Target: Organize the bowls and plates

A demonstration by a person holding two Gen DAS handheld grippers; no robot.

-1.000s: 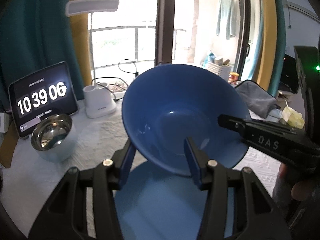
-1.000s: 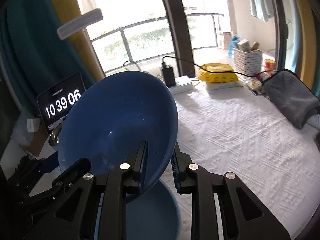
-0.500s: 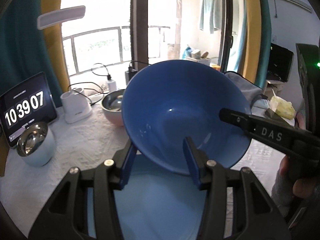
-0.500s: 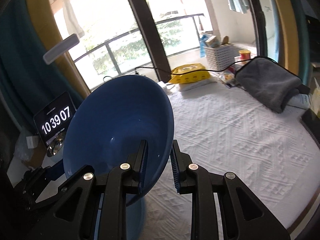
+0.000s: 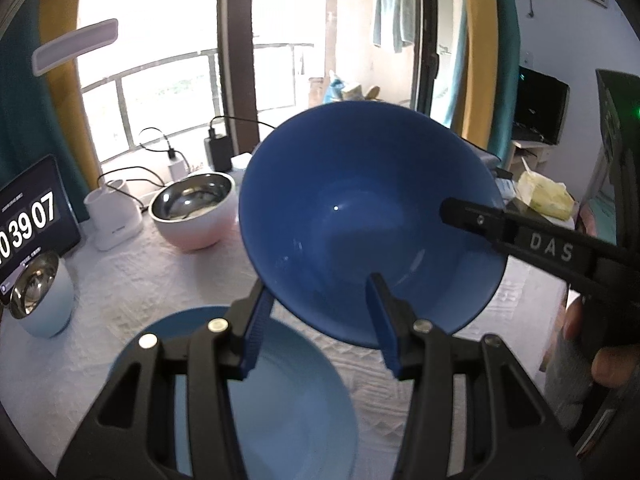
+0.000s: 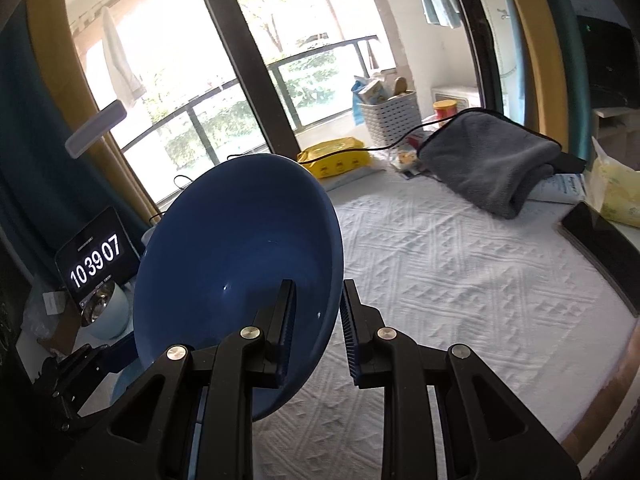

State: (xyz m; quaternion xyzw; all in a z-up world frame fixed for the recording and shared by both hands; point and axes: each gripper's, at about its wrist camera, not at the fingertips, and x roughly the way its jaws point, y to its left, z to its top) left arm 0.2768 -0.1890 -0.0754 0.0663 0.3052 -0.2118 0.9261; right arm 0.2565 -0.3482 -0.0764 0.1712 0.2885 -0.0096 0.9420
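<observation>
A dark blue bowl (image 5: 360,220) hangs tilted in the air above the white table cloth, held from two sides. My left gripper (image 5: 318,300) is shut on its near wall, one finger under the outside and one inside. My right gripper (image 6: 316,300) is shut on the bowl's (image 6: 240,260) right rim, one pad inside and one outside. In the left wrist view its black finger (image 5: 472,216) reaches into the bowl from the right, with a person's hand behind it. A light blue plate (image 5: 288,392) lies on the cloth below and left of the bowl.
A pink steel-lined bowl (image 5: 196,216), a pale blue steel-lined bowl (image 5: 40,300), a white holder (image 5: 114,216) and a clock tablet (image 5: 28,220) stand at the left. A grey towel (image 6: 488,160), yellow packet (image 6: 336,158) and white basket (image 6: 390,114) sit far right. Bare cloth (image 6: 460,280) spreads rightwards.
Both grippers have carried the bowl sideways to the right over the table. The plate below now shows to the lower left. The pink bowl has come into the left view.
</observation>
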